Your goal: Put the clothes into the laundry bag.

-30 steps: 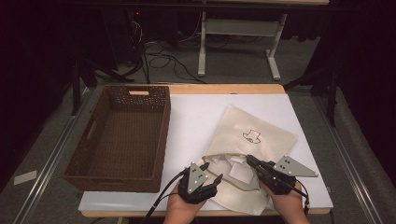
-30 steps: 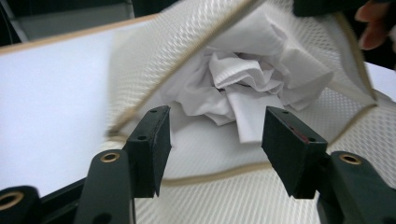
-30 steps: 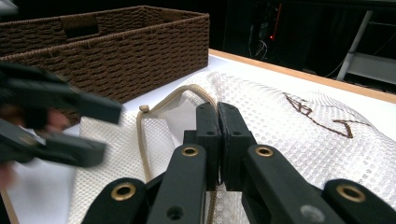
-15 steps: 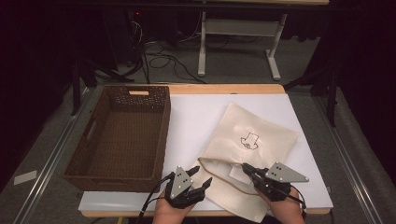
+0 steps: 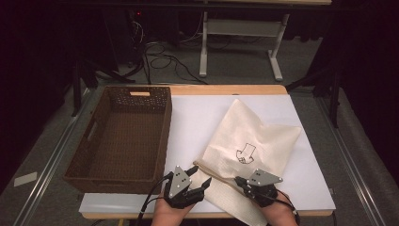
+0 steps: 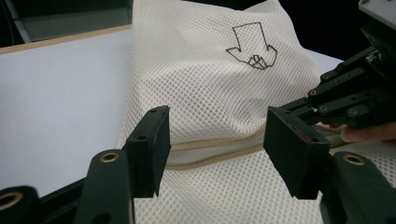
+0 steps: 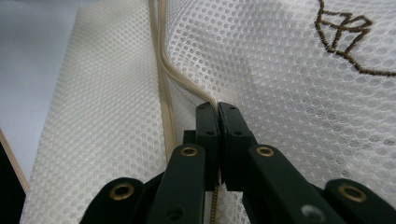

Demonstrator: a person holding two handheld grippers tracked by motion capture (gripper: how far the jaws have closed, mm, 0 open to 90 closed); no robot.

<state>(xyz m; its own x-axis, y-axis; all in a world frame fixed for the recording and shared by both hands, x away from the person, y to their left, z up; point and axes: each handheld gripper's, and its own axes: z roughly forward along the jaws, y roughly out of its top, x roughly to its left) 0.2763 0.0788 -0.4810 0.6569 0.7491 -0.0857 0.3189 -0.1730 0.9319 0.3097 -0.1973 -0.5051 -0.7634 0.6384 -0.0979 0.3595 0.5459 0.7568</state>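
Cream mesh fabric bag (image 5: pixel 249 146) with a tan zipper edge and a brown embroidered arrow lies at lower right of the high view on the white table (image 5: pixel 197 122). The right gripper (image 7: pixel 217 108) pinches its zipper edge; the left gripper (image 6: pixel 217 140) gapes wide before it.

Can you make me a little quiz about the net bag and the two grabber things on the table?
1. True or false: the left gripper is shut on the mesh bag.
2. What does the right gripper pinch? A) the basket B) the bag's zipper edge C) a cable
3. Fill in: the wicker basket sits to the ____ of the bag in the high view.

Key: 1. False; its jaws stand apart, before the bag's tan edge. 2. B. 3. left.
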